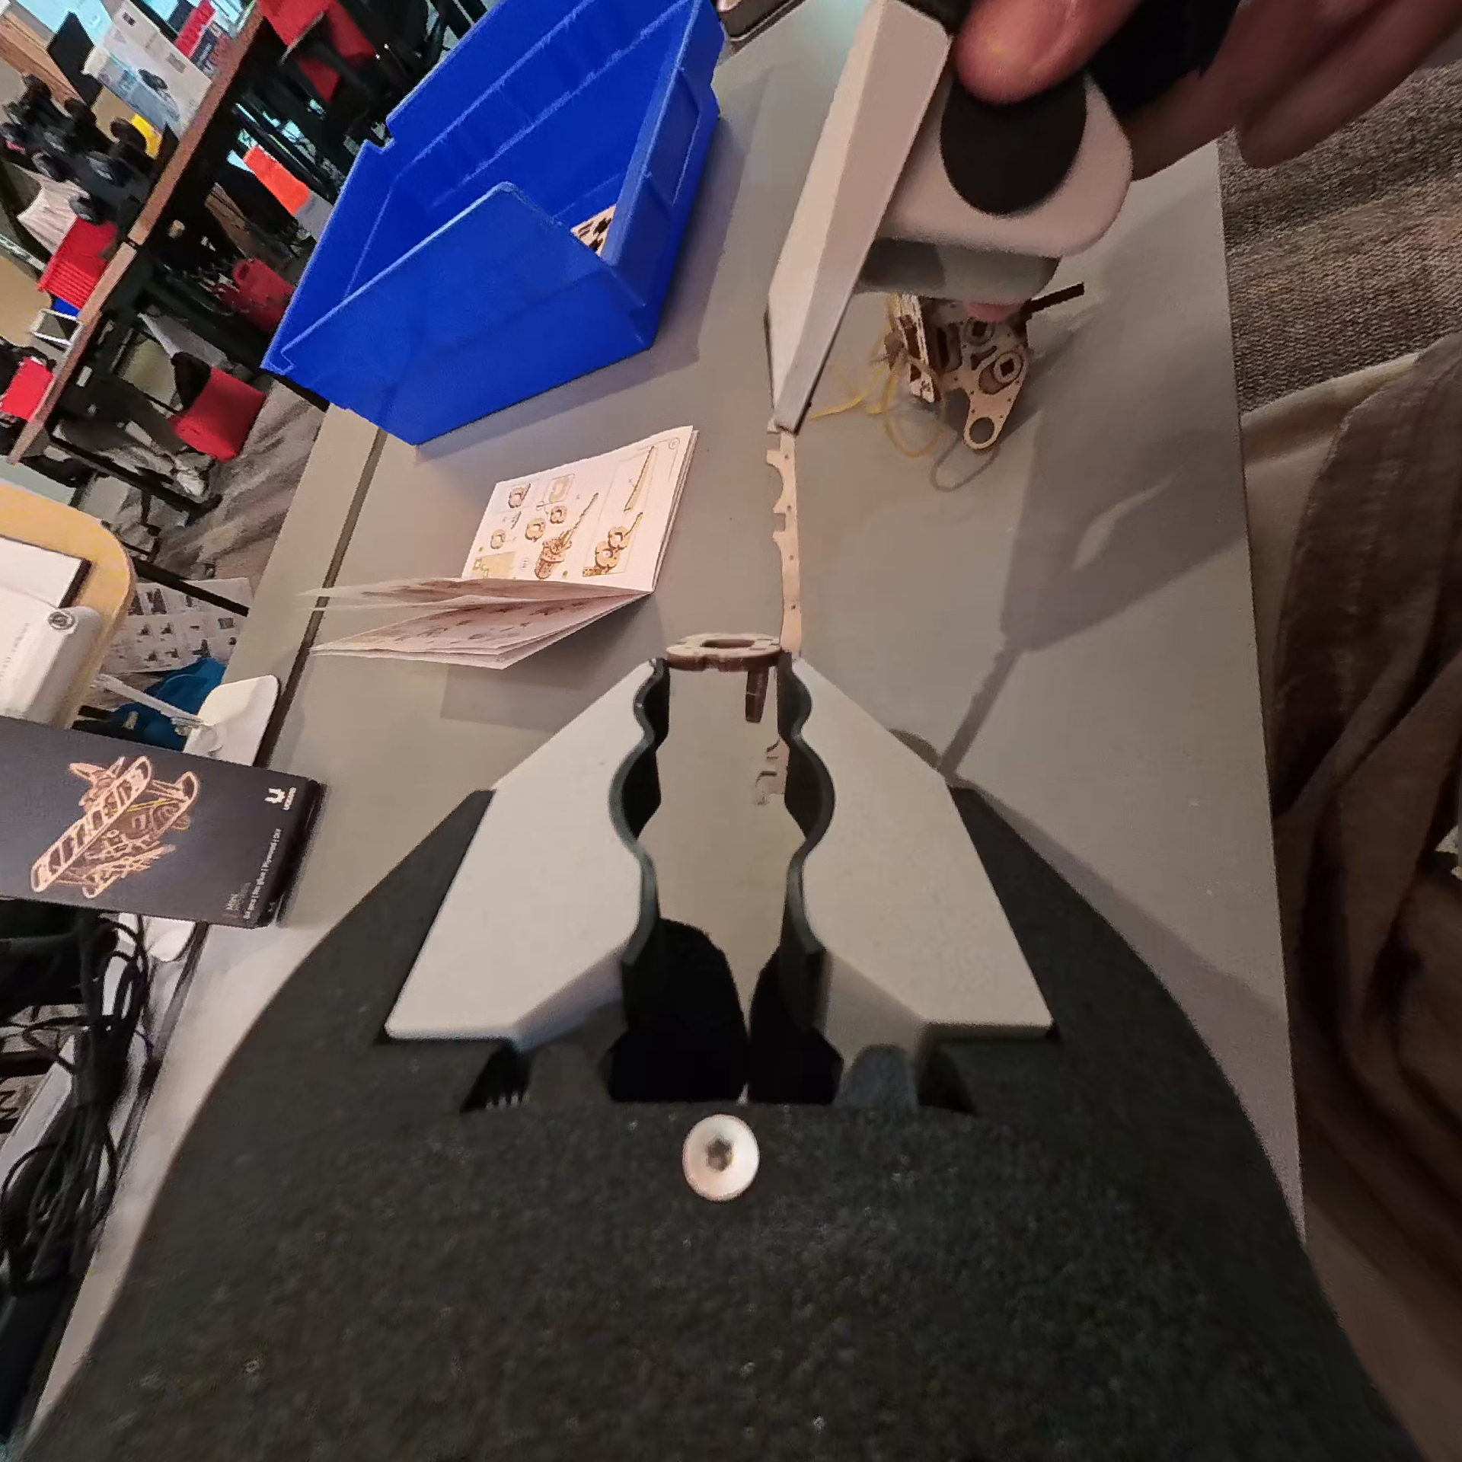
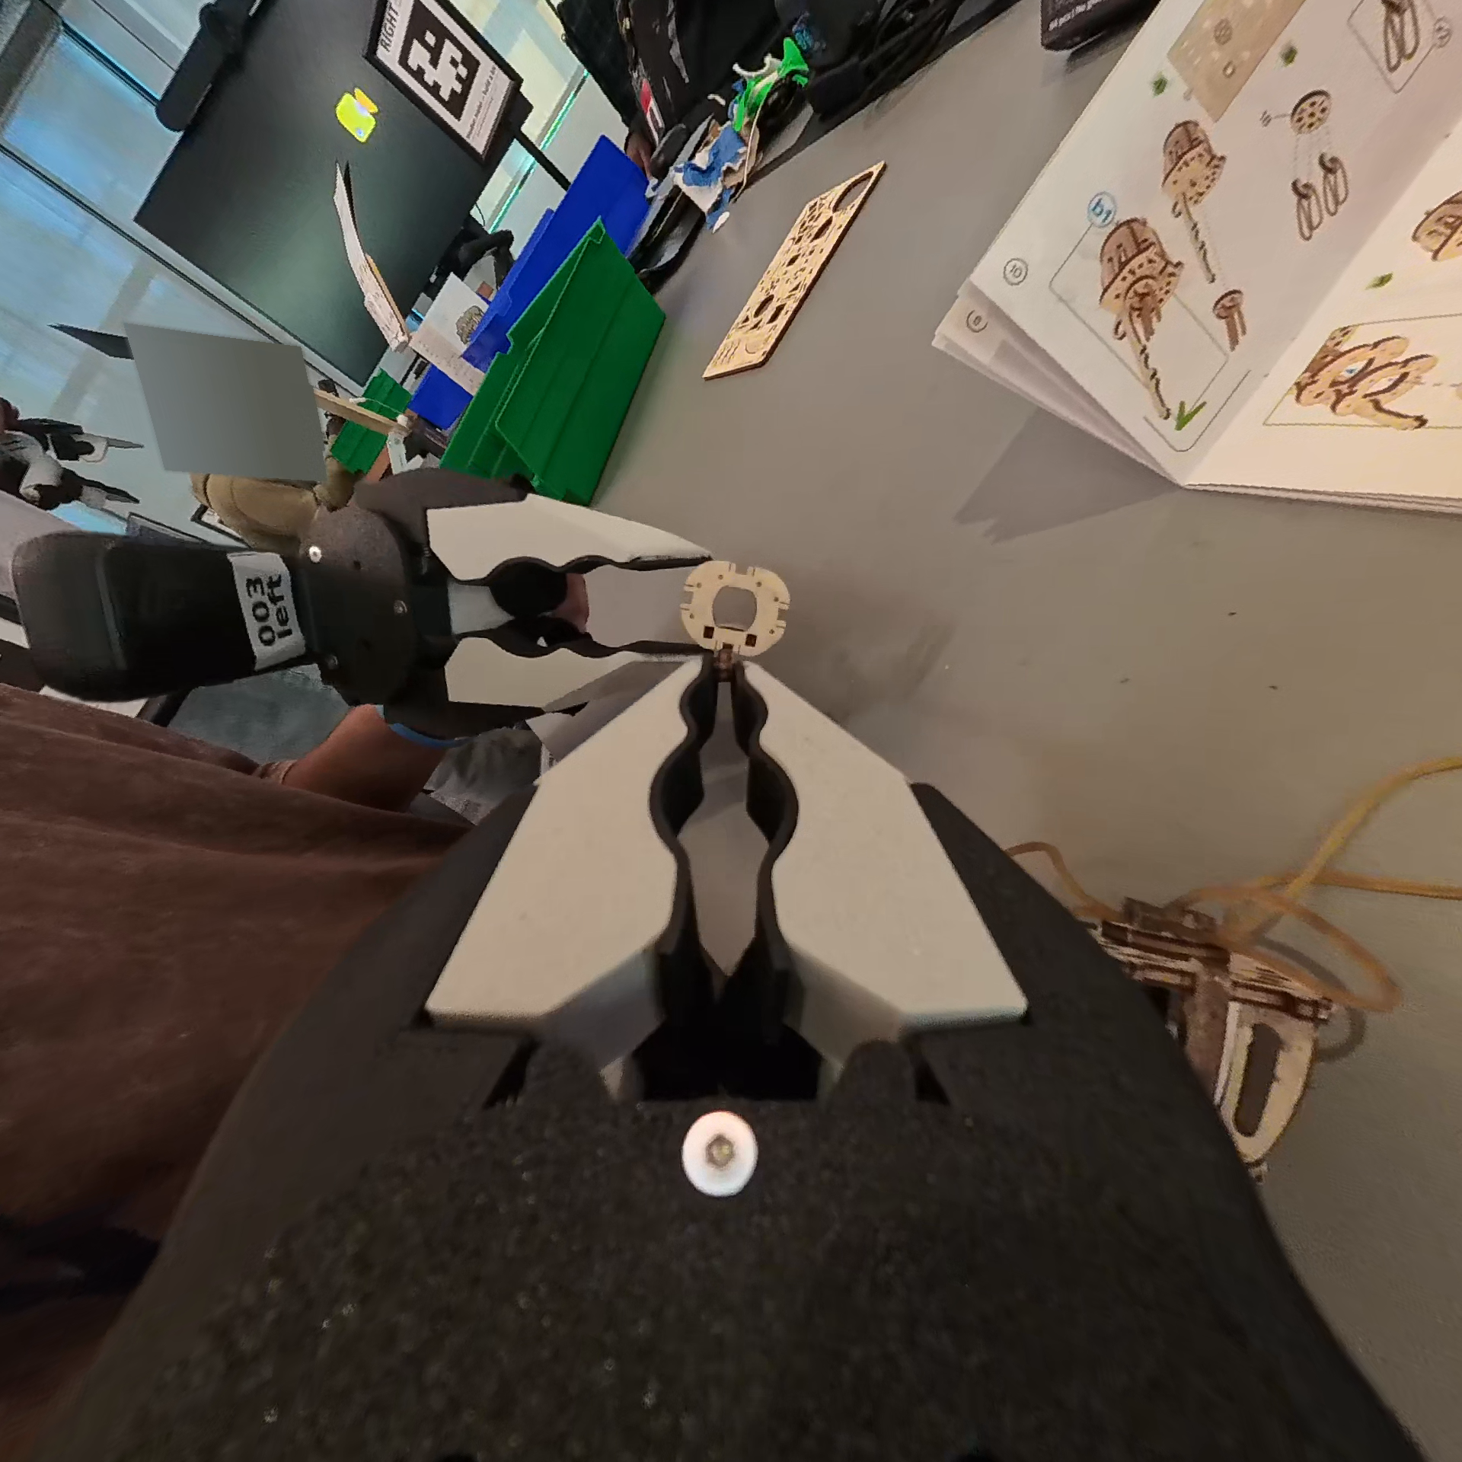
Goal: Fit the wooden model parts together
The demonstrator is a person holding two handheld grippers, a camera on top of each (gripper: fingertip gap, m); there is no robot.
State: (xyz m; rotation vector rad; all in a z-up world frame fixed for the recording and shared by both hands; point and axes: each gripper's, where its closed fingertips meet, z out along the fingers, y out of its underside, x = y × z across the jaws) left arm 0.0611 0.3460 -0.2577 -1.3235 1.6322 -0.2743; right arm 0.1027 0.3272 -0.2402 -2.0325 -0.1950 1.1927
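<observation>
Above the grey table (image 2: 1028,633), both grippers meet at one small wooden ring (image 2: 736,609), a flat plate with a hole in its middle and notches round its rim. The left gripper (image 1: 721,660) pinches the ring across its width at the very tips of its narrowed jaws. Seen along the left gripper, the ring lies edge-on and level. A short wooden peg (image 1: 754,696) hangs from its underside.

The right gripper (image 2: 724,663) comes in roughly at right angles to the left one. Its jaws are almost closed on that peg, right at the ring's near edge. The peg's long axis seems to run along the right gripper's fingers, so any push would likely go straight into the ring's face.

On the table lie an open instruction booklet (image 1: 570,546), a blue bin (image 1: 506,261), a long thin wooden strip (image 1: 787,554) and a partly built wooden model (image 1: 969,364) with yellow rubber bands (image 2: 1266,902). A cut-out wooden sheet (image 2: 791,269) and green bins (image 2: 570,372) lie farther off. Behind them, shelves and a dark screen (image 2: 261,182) fill a cluttered workshop.
</observation>
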